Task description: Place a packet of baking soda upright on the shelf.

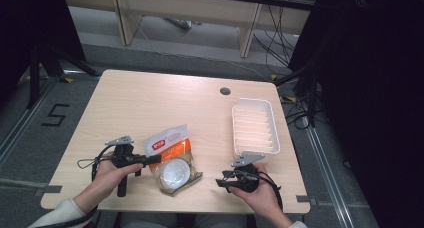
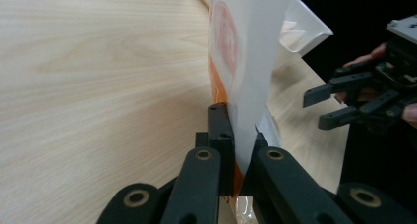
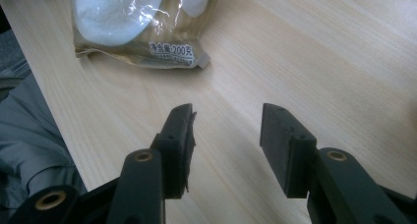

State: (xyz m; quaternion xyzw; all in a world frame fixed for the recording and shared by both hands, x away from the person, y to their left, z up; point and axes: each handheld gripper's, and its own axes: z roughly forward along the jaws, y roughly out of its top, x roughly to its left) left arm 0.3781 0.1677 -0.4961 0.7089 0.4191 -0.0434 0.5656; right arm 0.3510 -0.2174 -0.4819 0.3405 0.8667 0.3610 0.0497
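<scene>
On the table (image 1: 150, 95), near its front edge, lies the snack bag (image 1: 171, 160), with a white tray (image 1: 253, 125) at the right edge. The left gripper (image 2: 236, 135) is clamped on the bag's top flap; lifting slowly should keep it from slipping. The right gripper (image 3: 226, 135) waits, jaws apart.

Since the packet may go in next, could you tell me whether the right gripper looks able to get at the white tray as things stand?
Probably yes. The right gripper is open and holds nothing, and the white tray stands just beyond it with bare tabletop between. The gripper points toward the packet, so it would need turning.
</scene>
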